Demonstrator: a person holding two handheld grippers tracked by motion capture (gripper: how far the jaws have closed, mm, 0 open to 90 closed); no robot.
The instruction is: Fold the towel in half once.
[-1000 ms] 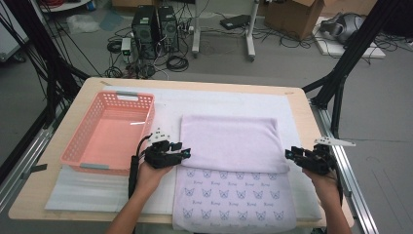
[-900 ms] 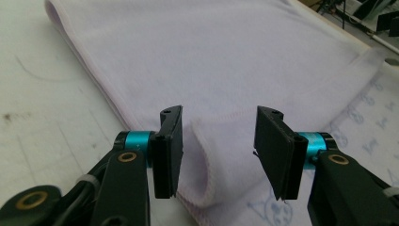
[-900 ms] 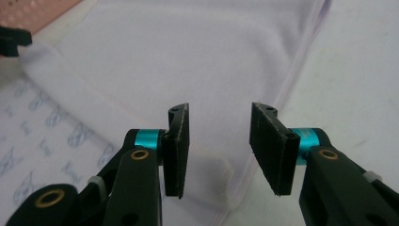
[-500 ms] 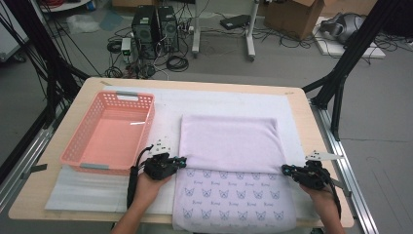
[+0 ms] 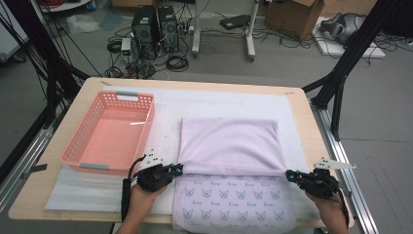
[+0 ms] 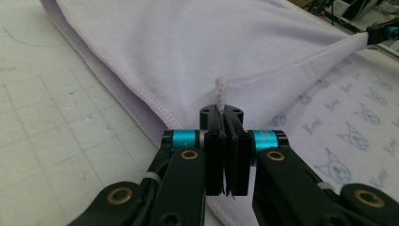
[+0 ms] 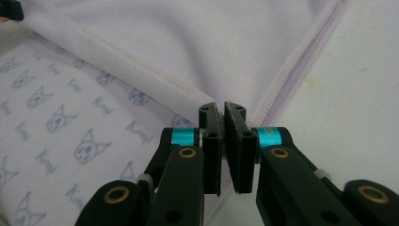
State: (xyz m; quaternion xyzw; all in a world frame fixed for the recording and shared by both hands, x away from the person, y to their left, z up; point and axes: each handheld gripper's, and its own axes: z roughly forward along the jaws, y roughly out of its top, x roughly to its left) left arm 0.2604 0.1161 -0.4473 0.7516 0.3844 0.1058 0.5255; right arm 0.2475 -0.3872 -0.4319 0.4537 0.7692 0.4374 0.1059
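Two grippers, the left gripper (image 5: 179, 168) and the right gripper (image 5: 289, 175), are each pinching a corner of the lilac towel (image 5: 230, 144) beside the pink basket (image 5: 111, 135).

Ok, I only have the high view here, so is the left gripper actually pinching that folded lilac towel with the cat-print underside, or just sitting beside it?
Observer: It is pinching it. In the left gripper view, the left gripper is shut on the lilac towel, and a small ridge of cloth sticks up between its pads.
Operator: And the right one?
Observer: In the right gripper view, the right gripper is closed on the top layer's corner, where the stitched hem meets the side edge.
Operator: Is the hem slack between them?
Observer: It looks taut. From the left gripper view it runs in a nearly straight line across to the right gripper.
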